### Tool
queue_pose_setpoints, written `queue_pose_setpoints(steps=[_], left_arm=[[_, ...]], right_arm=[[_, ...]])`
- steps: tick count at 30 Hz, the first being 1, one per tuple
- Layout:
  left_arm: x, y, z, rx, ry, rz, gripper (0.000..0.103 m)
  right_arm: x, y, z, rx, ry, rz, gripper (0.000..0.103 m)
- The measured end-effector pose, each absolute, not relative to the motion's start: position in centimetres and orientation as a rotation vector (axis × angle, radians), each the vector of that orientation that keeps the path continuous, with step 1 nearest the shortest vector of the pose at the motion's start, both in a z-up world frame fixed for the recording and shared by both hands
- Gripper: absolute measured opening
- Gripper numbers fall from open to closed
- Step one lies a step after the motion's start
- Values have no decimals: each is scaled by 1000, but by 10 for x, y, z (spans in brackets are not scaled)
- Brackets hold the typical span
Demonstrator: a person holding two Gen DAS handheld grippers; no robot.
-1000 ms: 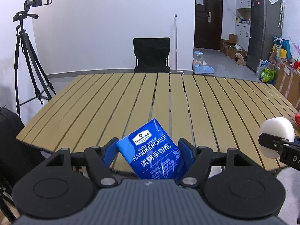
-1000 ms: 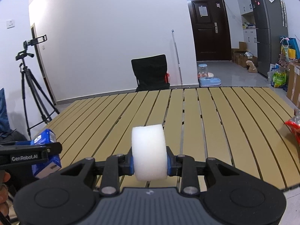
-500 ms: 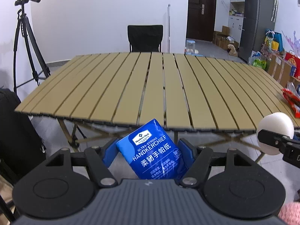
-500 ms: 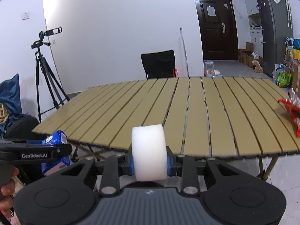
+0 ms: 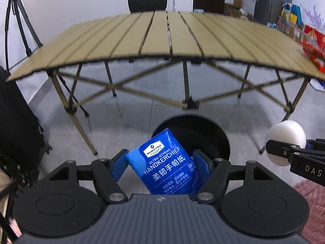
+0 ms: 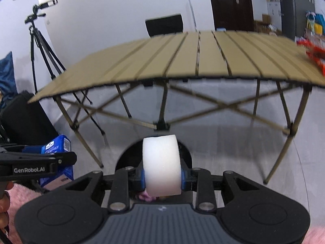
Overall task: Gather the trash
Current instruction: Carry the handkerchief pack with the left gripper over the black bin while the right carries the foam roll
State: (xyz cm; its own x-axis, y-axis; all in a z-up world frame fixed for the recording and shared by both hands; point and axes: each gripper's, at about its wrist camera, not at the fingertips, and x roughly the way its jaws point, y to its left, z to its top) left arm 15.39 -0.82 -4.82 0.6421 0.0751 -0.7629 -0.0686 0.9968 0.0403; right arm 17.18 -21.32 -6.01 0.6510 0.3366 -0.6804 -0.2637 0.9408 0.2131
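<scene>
My left gripper is shut on a blue handkerchief tissue pack, held tilted just above and in front of a round black trash bin on the floor. My right gripper is shut on a white foam roll, also over the black trash bin. From the left wrist view the foam roll and right gripper show at the right edge. The tissue pack shows at the left of the right wrist view.
A slatted tan folding table stands beyond the bin, a red snack wrapper on its right end. A camera tripod and a black bag are at the left. A black chair stands behind the table.
Both grippers have come back off the table and dropped below its edge, each still holding its item. The table legs, floor and black bin have come into view.
</scene>
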Motion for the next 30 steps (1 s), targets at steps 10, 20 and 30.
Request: queue_pose_setpoints(steps=[10,20,30], left_arm=[[150,4,-99,-20,953,107,71],[164,7,-150,16,1002,130,71],[178,20,-162,-52,1054,146,71]], right_arm=[[159,-203,-126,92,920,309,29],[168,-204,-166,25,976,239,29],[184,-214,-188,36,1012,191,29]])
